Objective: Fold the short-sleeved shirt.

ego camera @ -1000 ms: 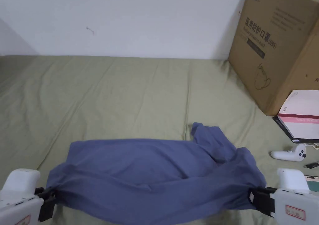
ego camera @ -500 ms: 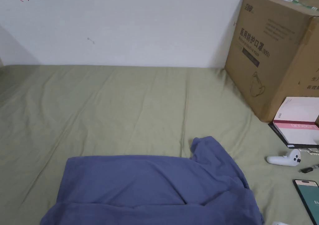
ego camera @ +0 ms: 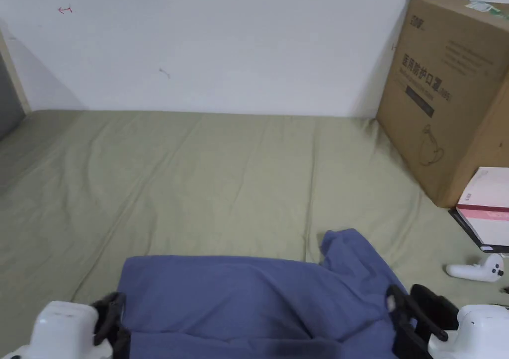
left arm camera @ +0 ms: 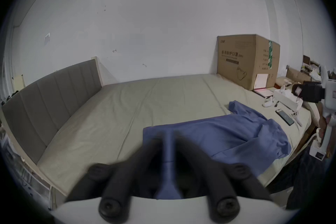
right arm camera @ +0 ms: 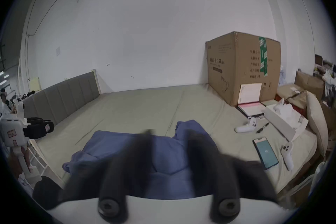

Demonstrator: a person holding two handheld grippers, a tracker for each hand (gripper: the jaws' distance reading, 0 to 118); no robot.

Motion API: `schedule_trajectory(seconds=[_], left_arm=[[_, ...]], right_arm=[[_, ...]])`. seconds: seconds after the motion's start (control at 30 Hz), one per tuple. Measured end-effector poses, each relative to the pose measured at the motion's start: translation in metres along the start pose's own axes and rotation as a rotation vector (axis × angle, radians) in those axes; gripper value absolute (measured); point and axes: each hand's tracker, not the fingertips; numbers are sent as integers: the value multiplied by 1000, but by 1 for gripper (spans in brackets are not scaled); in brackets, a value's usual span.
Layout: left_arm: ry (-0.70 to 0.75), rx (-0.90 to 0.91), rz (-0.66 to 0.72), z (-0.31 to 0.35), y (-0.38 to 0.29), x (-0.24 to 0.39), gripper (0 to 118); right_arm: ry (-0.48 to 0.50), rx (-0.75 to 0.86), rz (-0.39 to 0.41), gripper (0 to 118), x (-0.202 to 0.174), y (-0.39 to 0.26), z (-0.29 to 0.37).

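Shirt: the blue short-sleeved shirt (ego camera: 258, 295) lies spread along the near edge of the bed (ego camera: 213, 176), one sleeve poking up toward the right side; we judge it laid flat for folding.
Left tongs: our left tongs (left arm camera: 168, 140) hang over the shirt's left end, jaws a narrow gap apart, gripping nothing.
Right tongs: our right tongs (right arm camera: 169, 138) hover above the shirt's right end, jaws spread wide, empty.
Why: we judge both ends were let go so the cloth settles.
Writing: the cardboard box (ego camera: 447, 91) at the bed's far right corner carries print; we leave it unread.
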Motion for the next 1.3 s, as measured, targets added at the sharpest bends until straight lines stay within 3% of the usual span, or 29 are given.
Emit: schedule_trajectory(seconds=[0.07, 0.2, 0.33, 0.4, 0.43, 0.47, 0.5, 0.53, 0.57, 0.7, 0.83, 0.87, 0.9, 0.93, 0.97, 1.0, 1.13, 1.17, 1.2, 1.23, 1.3], left_arm=[[-51, -46, 32, -16, 1, -5, 3], [-17, -155, 20, -72, -5, -22, 3], [9, -273, 93, -156, -16, -56, 3], [44, -322, 56, -204, -18, -66, 3], [66, -348, 26, -223, -18, -70, 12], [103, -354, -10, -244, -20, -74, 38], [108, -384, -24, -259, -21, -72, 85], [114, -418, -18, -278, -24, -75, 106], [106, -429, -4, -293, -28, -77, 110], [119, -553, -47, -331, -48, -73, 102], [70, -567, -44, -317, -46, -54, 63], [61, -563, -38, -312, -41, -50, 45], [40, -560, -34, -307, -32, -50, 17], [36, -545, -54, -299, -27, -46, 6], [39, -519, -72, -291, -21, -41, 7], [35, -504, -63, -283, -16, -38, 7], [-8, -445, -44, -252, 11, -37, 7], [-11, -443, -44, -252, 14, -43, 7], [-14, -440, -45, -248, 18, -44, 7], [-20, -440, -45, -245, 21, -44, 7], [-28, -438, -35, -244, 23, -48, 7]], right_arm=[[-2, 6, -3, 11, -1, 1, -5], [19, -33, -30, 11, 2, 1, -16], [5, -78, -16, 11, 9, -5, -30], [-12, -104, -18, 11, 15, -8, -39], [-16, -117, -20, 11, 18, -10, -43], [-26, -136, -18, 11, 21, -11, -48], [-35, -147, -17, 11, 24, -13, -52], [-42, -172, -17, 11, 28, -14, -58], [-54, -197, -15, 11, 33, -16, -64], [-114, -277, -7, 11, 57, -20, -98], [-178, -404, 29, 16, 89, -19, -171], [-169, -457, 34, 28, 98, -19, -197], [-165, -506, 27, 61, 107, -20, -221], [-174, -566, 22, 89, 114, -23, -246], [-171, -640, 22, 104, 123, -27, -272], [-188, -665, 21, 106, 129, -31, -292], [-234, -754, 57, 105, 141, -42, -351], [-225, -795, 56, 98, 142, -46, -361], [-227, -834, 52, 73, 143, -49, -368], [-234, -880, 53, 73, 140, -49, -368], [-206, -858, -46, 58, 136, -41, -360]])
